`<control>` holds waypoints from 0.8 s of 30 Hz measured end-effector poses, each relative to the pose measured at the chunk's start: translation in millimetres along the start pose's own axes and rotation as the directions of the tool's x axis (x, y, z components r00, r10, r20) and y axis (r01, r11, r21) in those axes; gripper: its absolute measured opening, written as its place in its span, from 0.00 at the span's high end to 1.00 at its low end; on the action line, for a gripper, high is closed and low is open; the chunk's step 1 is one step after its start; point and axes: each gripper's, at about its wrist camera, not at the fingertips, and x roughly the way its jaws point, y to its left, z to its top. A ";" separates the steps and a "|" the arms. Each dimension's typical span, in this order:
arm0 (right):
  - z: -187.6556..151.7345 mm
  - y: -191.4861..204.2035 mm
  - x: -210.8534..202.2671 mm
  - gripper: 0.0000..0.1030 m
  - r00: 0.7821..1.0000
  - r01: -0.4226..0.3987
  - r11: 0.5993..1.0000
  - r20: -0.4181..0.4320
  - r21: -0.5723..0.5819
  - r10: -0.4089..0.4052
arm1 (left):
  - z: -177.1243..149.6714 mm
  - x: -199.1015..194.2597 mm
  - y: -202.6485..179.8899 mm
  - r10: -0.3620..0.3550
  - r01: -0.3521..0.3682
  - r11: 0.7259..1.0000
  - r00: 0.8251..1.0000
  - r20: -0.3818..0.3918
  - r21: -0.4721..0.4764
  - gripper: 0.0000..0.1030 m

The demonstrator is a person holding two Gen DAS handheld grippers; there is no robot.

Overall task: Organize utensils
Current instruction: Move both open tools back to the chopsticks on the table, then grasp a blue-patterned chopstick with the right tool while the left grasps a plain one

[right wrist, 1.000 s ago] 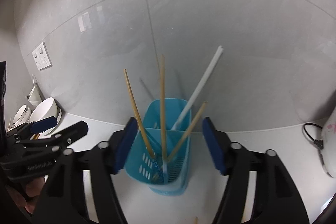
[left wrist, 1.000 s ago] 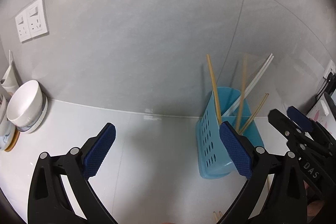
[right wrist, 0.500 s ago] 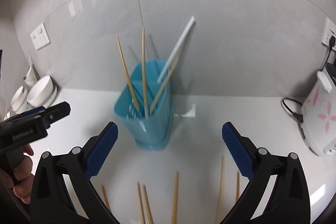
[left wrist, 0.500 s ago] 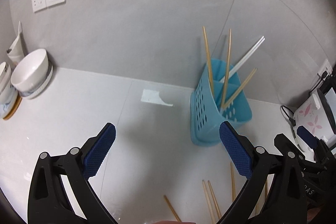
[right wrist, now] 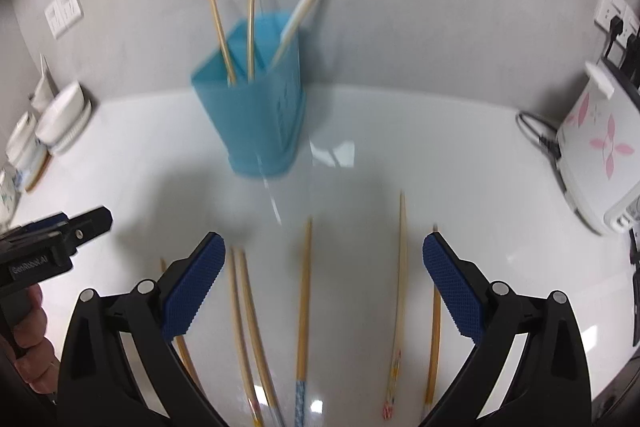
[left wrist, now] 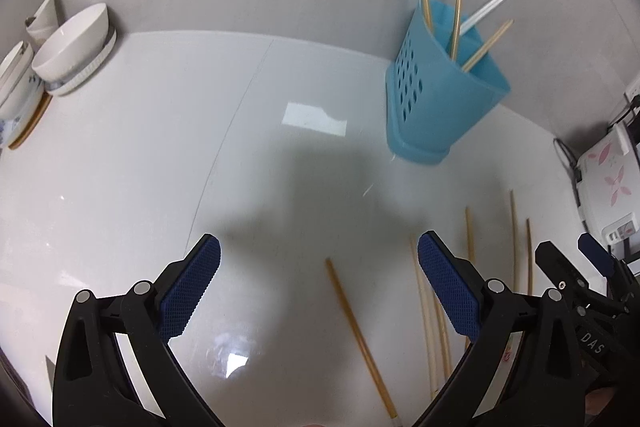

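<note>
Blue perforated holder [left wrist: 436, 99], tan chopsticks [right wrist: 303, 291], pink-flowered white appliance [right wrist: 596, 147].

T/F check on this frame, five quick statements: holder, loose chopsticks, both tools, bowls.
1. The blue holder stands upright on the counter. True.
2. The holder is empty. False: several chopsticks stand in it.
3. Loose chopsticks lie flat on the counter, nearer the tools than the holder. True.
4. The right tool is clamped on a chopstick. False: it is open and holds nothing.
5. The left tool carries a bowl. False: it is open and empty; the bowls sit by the wall.
</note>
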 end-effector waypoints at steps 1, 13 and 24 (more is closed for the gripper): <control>-4.6 0.4 3.5 0.11 1.000 0.003 1.000 -0.021 -0.004 -0.003 | -6.1 1.8 -0.5 0.011 -0.011 1.000 1.000 -0.013 -0.002 0.06; -47.8 8.8 37.9 0.28 0.966 0.032 0.997 -0.255 -0.066 -0.048 | -62.7 36.8 -8.6 0.050 -0.061 0.997 0.980 -0.190 -0.055 0.06; -61.6 9.6 56.0 0.46 0.921 -0.002 0.998 -0.388 -0.061 -0.022 | -103.9 53.2 -29.7 0.073 -0.094 0.994 0.950 -0.303 -0.055 0.07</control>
